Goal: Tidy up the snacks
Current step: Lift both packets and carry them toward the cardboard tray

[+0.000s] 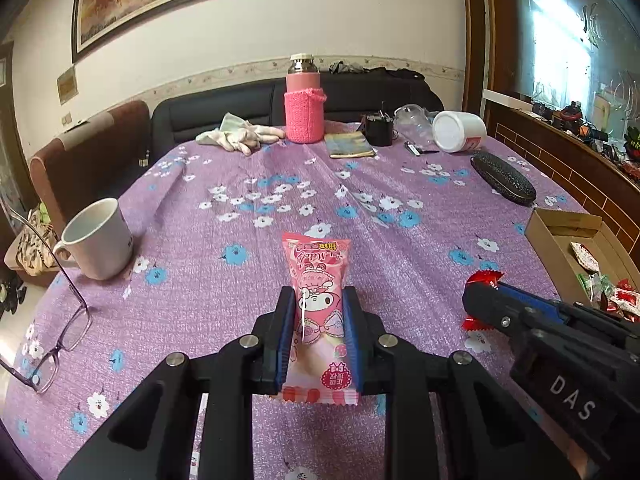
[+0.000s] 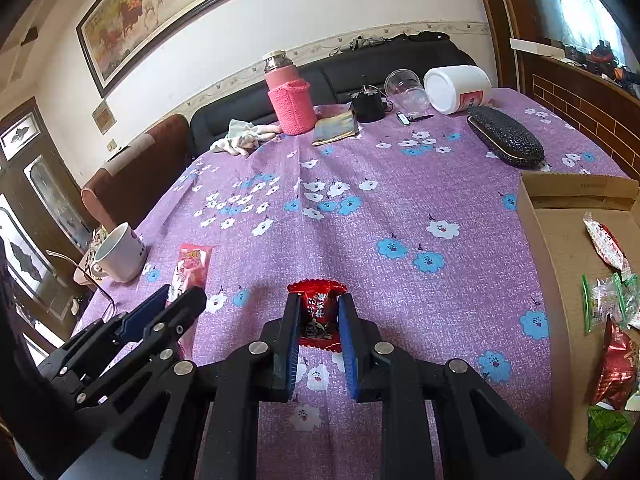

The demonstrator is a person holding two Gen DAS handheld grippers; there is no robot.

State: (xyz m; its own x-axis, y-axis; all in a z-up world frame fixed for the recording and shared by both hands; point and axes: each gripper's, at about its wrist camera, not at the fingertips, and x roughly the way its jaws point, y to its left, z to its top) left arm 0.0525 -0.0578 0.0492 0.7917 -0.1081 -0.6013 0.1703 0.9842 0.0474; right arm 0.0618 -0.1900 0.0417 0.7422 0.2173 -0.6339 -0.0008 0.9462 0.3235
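Note:
My left gripper [image 1: 319, 300] is shut on a long pink snack packet [image 1: 318, 276] with a cartoon face, held over the purple flowered tablecloth [image 1: 280, 184]. My right gripper [image 2: 319, 304] is shut on a small red candy packet [image 2: 319, 308]. In the left wrist view the right gripper [image 1: 486, 300] sits to the right with the red candy [image 1: 482, 280] in it. In the right wrist view the left gripper [image 2: 180, 300] sits at left with the pink packet [image 2: 190, 268]. An open cardboard box [image 2: 544, 248] holding several snack packets [image 2: 608, 304] lies at the right edge; it also shows in the left wrist view [image 1: 560, 240].
A white mug [image 1: 98, 240] and eyeglasses [image 1: 60, 320] lie at left. At the far side stand a pink-sleeved flask [image 1: 304, 108], a cloth [image 1: 240, 136], a booklet [image 1: 350, 146], a black cup [image 1: 378, 130], a tipped white jar [image 1: 460, 132] and a black glasses case [image 1: 502, 178].

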